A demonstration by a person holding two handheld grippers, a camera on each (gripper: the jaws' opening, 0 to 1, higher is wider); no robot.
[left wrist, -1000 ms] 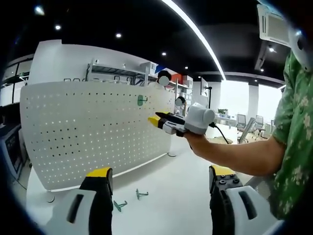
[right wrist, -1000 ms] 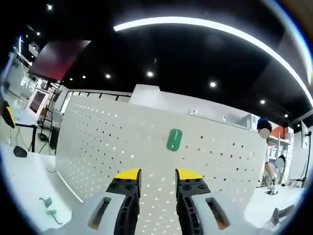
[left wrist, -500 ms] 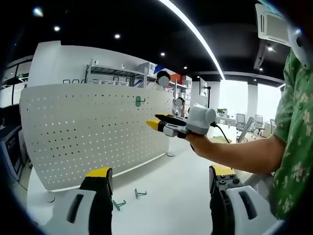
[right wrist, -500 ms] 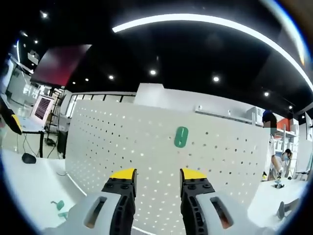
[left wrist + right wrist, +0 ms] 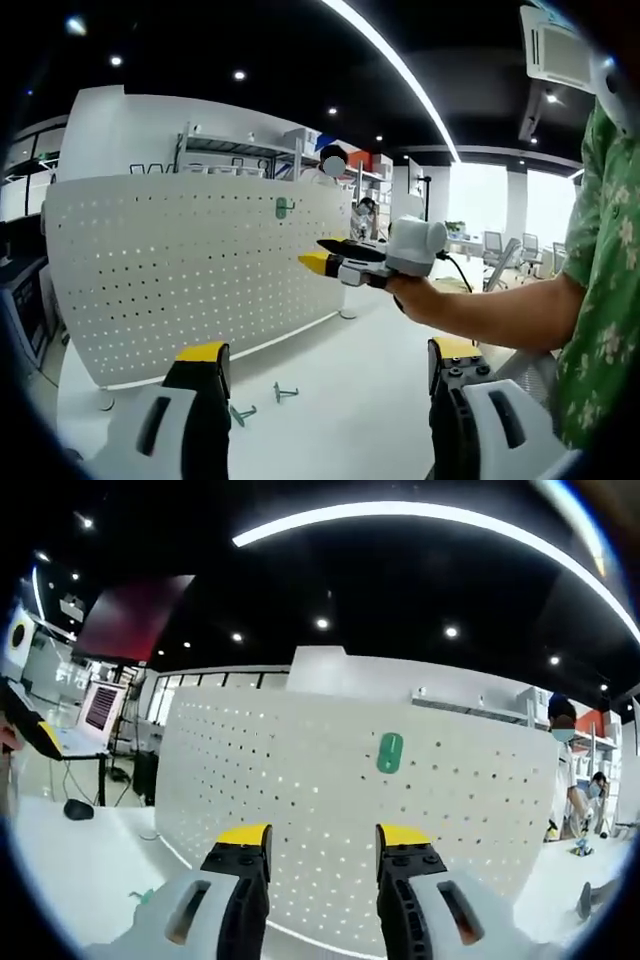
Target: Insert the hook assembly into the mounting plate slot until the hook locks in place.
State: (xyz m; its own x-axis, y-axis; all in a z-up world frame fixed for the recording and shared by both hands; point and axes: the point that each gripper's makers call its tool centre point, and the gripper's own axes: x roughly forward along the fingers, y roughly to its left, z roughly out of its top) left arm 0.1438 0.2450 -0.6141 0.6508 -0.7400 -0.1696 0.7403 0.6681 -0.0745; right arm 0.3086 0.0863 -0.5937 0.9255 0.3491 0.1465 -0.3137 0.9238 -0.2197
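A white perforated mounting plate (image 5: 190, 270) (image 5: 330, 800) stands upright on a white table. A green hook (image 5: 285, 207) (image 5: 390, 752) hangs in it near its top edge. Two loose green hooks (image 5: 262, 402) lie on the table before the plate in the left gripper view; one green hook (image 5: 140, 895) shows low at the left in the right gripper view. My left gripper (image 5: 325, 365) stands open and holds nothing, well back from the plate. My right gripper (image 5: 318, 837) (image 5: 318, 261) is open too, empty, and points at the plate below the hung hook.
A person's arm in a green patterned sleeve (image 5: 600, 290) holds the right gripper. Shelving (image 5: 240, 150) and people stand behind the plate. A desk with a dark mouse-like object (image 5: 78, 808) and a screen (image 5: 100, 708) lies far left.
The right gripper has drawn back from the plate; the hung hook now looks smaller and farther in its view. The left gripper has stayed where it was.
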